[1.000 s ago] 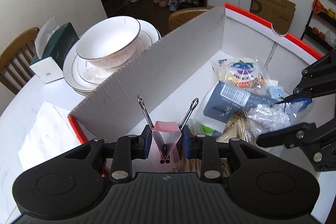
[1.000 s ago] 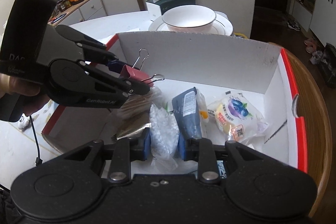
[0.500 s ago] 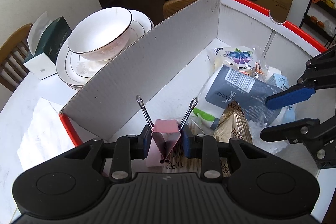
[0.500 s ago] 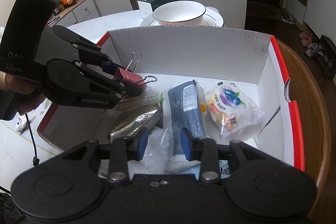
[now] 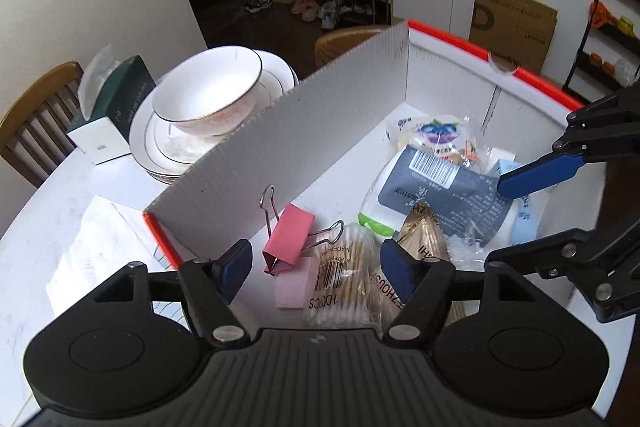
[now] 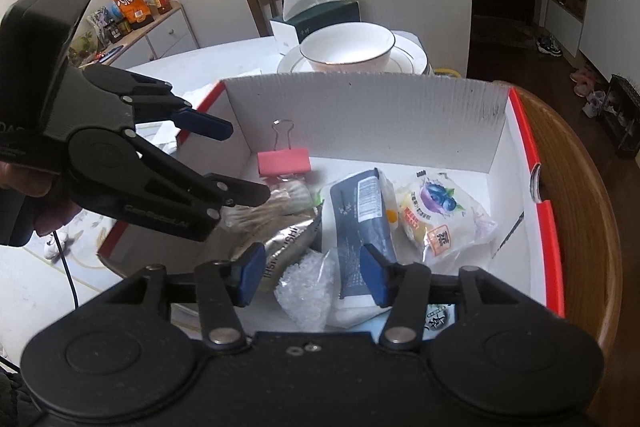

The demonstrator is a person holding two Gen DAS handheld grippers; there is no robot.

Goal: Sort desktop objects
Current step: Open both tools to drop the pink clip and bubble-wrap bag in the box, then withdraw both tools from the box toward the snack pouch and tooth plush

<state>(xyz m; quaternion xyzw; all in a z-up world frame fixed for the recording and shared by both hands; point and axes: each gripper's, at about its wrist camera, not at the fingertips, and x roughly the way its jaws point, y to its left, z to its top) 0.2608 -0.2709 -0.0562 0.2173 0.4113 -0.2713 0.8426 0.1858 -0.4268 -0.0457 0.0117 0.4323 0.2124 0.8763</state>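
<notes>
A pink binder clip lies loose in the near left corner of the white, red-rimmed box, leaning on a cotton swab pack. My left gripper hangs just above it. Its jaws are opening and the pads touch nothing. The right wrist view shows the clip beyond the left gripper. My right gripper is also opening over a clear bag of white bits, which rests on the box floor between the pads without being pressed. The right gripper enters the left wrist view from the right.
In the box lie a dark blue packet, a blueberry snack bag and a gold foil packet. Behind the box wall stand a bowl on stacked plates and a tissue box. White paper lies left of the box.
The left gripper opened and let go of the pink clip, which dropped into the box. The right gripper released the clear bag and its jaws widened.
</notes>
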